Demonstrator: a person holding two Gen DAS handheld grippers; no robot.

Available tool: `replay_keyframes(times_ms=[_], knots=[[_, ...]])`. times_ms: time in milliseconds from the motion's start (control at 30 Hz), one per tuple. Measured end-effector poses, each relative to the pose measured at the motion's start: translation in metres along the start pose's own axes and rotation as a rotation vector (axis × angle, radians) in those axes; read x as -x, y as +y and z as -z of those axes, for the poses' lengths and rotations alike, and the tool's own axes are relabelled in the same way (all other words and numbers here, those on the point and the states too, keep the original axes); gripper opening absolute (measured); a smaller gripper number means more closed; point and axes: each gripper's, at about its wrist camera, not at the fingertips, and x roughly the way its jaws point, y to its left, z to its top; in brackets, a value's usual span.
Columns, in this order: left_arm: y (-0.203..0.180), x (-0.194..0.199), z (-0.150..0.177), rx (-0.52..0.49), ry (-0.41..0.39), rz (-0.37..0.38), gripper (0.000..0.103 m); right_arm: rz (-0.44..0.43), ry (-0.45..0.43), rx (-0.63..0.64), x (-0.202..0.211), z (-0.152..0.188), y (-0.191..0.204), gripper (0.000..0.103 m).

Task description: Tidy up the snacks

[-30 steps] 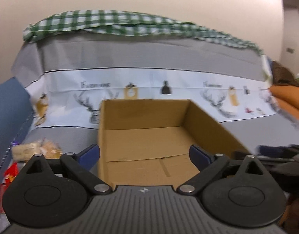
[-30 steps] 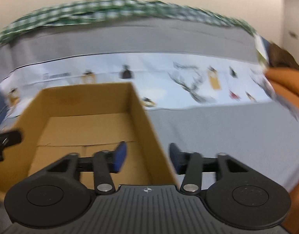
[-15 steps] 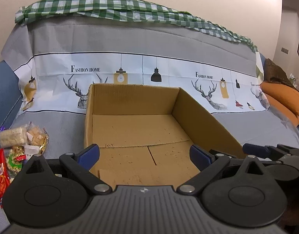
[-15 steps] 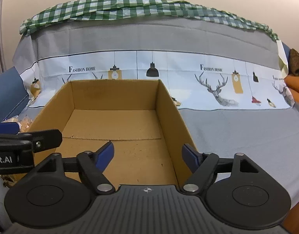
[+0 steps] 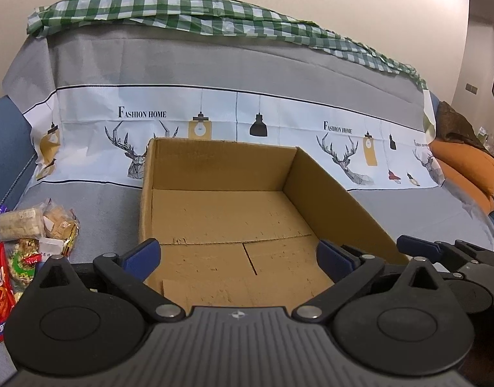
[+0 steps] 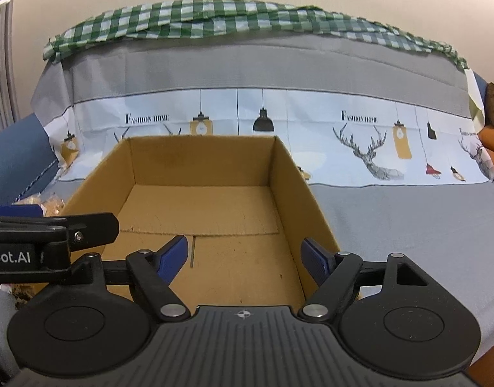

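- Here, an open cardboard box [image 5: 227, 213] sits on a grey printed sofa cover [image 5: 214, 74], nothing inside it.
- The snack packets [image 5: 27, 242] lie piled just left of the box, on the cover.
- The left gripper [image 5: 237, 254] hangs over the box's near end, jaws spread wide, nothing between them.
- The right gripper [image 6: 243, 256] points into the box too; its jaws have just been opening and grip nothing.

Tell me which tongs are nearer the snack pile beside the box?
Left. The left tongs hang open over the cardboard box's near left edge, right next to the snack pile. The right tongs hang open over the box's right half, farther away.
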Motion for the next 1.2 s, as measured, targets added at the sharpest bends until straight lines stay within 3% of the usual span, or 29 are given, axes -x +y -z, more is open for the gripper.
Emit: replay_keyframes(times_ms=[167,467,633,733,833,867,933,1000,1067,1200], knots=[[0.000,-0.003,-0.003,0.021,0.028,0.007,0.103,0.045,-0.051,0.005,0.002,0.001,-0.001,0.082],[0.002,-0.002,-0.006,0.035,0.071,0.039,0.103,0.067,-0.053,-0.044,0.002,-0.002,-0.010,0.082],[0.000,0.006,-0.003,-0.002,0.049,0.076,0.103,0.067,-0.052,-0.078,0.003,-0.003,-0.011,0.081],[0.003,0.015,0.001,-0.035,0.028,0.121,0.103,0.055,-0.052,-0.089,0.005,-0.006,-0.008,0.076],[0.013,0.013,0.006,-0.038,0.130,0.159,0.102,0.043,-0.062,-0.099,0.008,-0.010,-0.003,0.067],[0.019,0.013,0.008,-0.035,0.150,0.178,0.100,0.030,-0.063,-0.104,0.009,-0.010,-0.001,0.061],[0.032,0.017,0.005,-0.056,0.176,0.196,0.083,0.004,-0.061,-0.108,0.010,-0.010,0.003,0.052],[0.048,0.028,-0.002,-0.103,0.162,0.200,0.054,-0.036,-0.058,-0.117,0.012,-0.011,0.010,0.042],[0.070,0.042,-0.010,-0.145,0.138,0.204,0.032,-0.076,-0.068,-0.119,0.015,-0.014,0.020,0.041],[0.118,0.057,-0.019,-0.188,0.124,0.207,0.025,-0.163,-0.091,-0.107,0.021,-0.020,0.043,0.041]])
